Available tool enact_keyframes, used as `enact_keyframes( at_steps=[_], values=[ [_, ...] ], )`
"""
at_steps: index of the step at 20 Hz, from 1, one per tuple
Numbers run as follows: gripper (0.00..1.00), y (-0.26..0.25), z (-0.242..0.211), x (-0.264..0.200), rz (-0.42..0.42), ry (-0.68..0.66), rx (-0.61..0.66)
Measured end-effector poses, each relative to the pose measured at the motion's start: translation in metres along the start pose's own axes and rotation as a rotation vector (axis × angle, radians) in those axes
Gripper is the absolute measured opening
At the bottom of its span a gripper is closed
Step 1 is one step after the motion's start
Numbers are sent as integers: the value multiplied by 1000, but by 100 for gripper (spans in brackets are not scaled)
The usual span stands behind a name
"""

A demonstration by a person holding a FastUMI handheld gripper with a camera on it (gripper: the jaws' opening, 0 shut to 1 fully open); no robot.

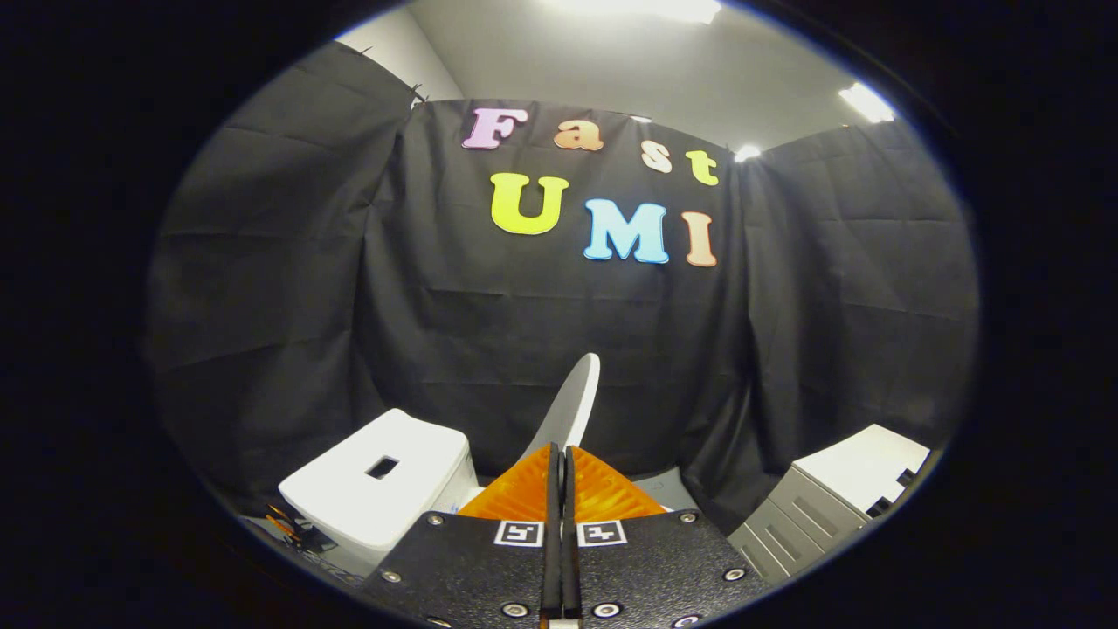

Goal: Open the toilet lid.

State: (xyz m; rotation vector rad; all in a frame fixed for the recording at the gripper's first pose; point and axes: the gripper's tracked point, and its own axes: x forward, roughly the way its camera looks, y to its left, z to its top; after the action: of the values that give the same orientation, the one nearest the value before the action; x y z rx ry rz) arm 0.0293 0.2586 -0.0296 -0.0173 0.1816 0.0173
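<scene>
White plastic, the toilet lid (572,402) stands raised and tilted, seen edge-on just beyond the tips of the gripper (561,454), whose two fingers are pressed together with nothing visibly between them. The white toilet tank (376,489) sits left of the fingers, and a grey drawer cabinet (821,507) stands to their right against the black cloth wall (489,332).

With the gripper (560,454) pressed shut, the raised toilet lid (572,404) blocks the way just ahead, flanked by the white tank (376,489) and grey cabinet (830,507), open air above.
</scene>
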Motion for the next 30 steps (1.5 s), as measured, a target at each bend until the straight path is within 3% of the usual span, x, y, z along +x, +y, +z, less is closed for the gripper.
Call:
enact_keyframes(
  at_steps=[17,30],
  values=[
    [0,78,21,-3,102,-57,4],
    [3,142,24,-1,204,-28,47]
  ],
)
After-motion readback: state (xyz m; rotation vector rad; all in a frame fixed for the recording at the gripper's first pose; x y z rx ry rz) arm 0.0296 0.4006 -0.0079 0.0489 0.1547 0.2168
